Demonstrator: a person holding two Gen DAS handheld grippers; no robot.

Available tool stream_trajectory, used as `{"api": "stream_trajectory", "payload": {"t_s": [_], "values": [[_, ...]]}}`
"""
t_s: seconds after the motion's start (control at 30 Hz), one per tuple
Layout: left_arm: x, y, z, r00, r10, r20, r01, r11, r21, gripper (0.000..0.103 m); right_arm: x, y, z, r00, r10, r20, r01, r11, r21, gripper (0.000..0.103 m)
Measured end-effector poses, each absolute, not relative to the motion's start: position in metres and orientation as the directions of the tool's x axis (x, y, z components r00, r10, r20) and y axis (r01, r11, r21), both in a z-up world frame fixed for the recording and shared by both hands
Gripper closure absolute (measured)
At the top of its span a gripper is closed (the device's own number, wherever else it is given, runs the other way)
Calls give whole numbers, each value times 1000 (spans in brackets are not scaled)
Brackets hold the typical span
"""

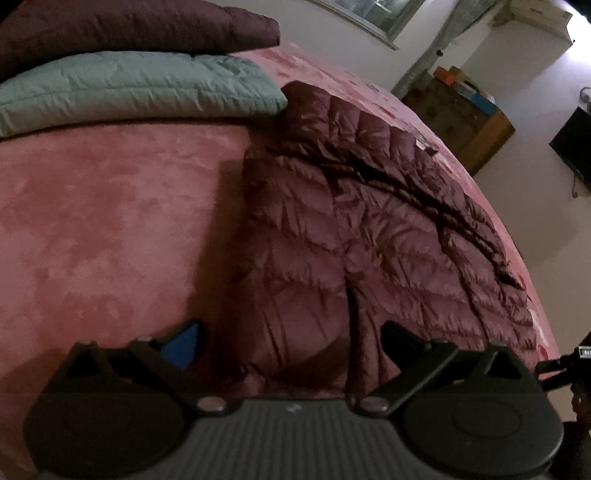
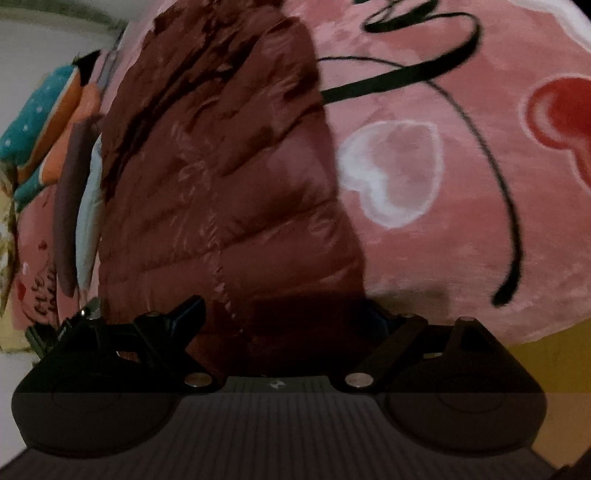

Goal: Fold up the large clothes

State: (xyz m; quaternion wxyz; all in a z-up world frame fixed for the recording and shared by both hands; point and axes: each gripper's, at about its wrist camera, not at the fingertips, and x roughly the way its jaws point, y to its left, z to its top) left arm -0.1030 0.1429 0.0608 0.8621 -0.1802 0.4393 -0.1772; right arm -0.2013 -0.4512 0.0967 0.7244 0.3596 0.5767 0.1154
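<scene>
A maroon quilted down jacket (image 1: 369, 229) lies spread on the pink plush bed cover (image 1: 103, 229), close to the bed's right edge. My left gripper (image 1: 295, 338) is open at the jacket's near hem, the fabric lying between its spread fingers. In the right wrist view the same jacket (image 2: 221, 166) stretches away from the camera. My right gripper (image 2: 284, 317) is open too, low over the near end of the jacket, its right finger partly in shadow. Part of the other gripper (image 1: 565, 362) shows at the right edge of the left wrist view.
Folded teal (image 1: 129, 88) and dark purple (image 1: 129, 29) down jackets are stacked at the head of the bed. Beyond the bed's right edge stand a wooden cabinet (image 1: 461, 122) and a black screen (image 1: 576, 147). Teal and orange pillows (image 2: 44, 110) lie far left.
</scene>
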Motion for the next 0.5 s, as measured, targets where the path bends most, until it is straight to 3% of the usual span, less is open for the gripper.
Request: {"api": "stream_trajectory", "payload": {"t_s": [0.13,0.3,0.5], "values": [[-103,136,59,512,-489,-706,184,865,-466,1,-190,-439,99,276,614,-740,187,721,668,0],[-105,130,58,440,-605,-663,239,791,-563,2,-184,-434,102,280,652,-704,151,695,703,0],[-103,120,58,333,-771,-543,297,632,-715,2,-176,-429,103,328,713,-620,104,625,773,0]]}}
